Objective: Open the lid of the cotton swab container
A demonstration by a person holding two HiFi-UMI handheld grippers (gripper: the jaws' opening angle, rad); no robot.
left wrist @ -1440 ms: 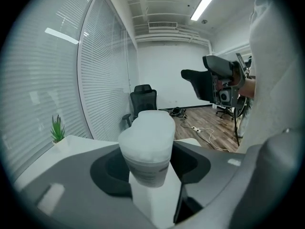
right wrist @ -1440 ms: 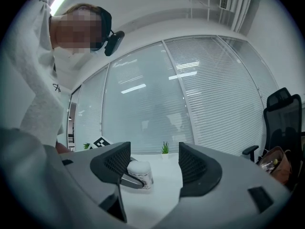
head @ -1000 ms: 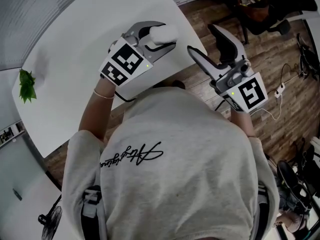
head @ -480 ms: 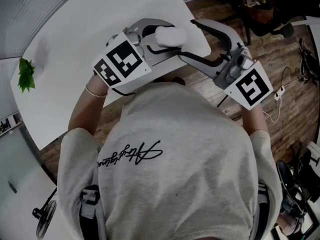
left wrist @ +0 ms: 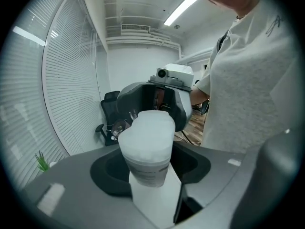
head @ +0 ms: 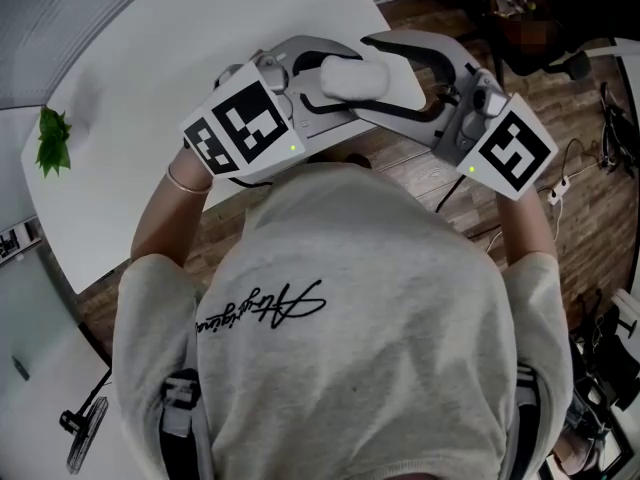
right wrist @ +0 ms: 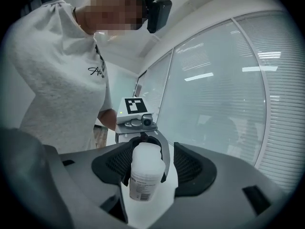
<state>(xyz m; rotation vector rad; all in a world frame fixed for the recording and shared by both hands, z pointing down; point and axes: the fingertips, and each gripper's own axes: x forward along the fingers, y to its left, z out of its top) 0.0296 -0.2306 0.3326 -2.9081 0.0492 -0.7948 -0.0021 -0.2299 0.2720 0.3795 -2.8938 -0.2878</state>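
White table (head: 130, 108) beside wood floor, left gripper (left wrist: 150, 168) jaws partway closed, clamped on the cotton swab container (head: 355, 76) over the table's corner, right gripper (right wrist: 145, 173) jaws wide, just been closing, container between them, not yet pinched.

We look down on a white round-cornered table (head: 150, 118) standing on a brown wood-plank floor (head: 600, 218). A small green leafy plant (head: 50, 143) sits at the table's left edge. White slatted window blinds (left wrist: 62, 80) line one wall, with a black office chair (left wrist: 108, 111) beside them. A long ceiling strip light (left wrist: 181, 8) glows overhead.
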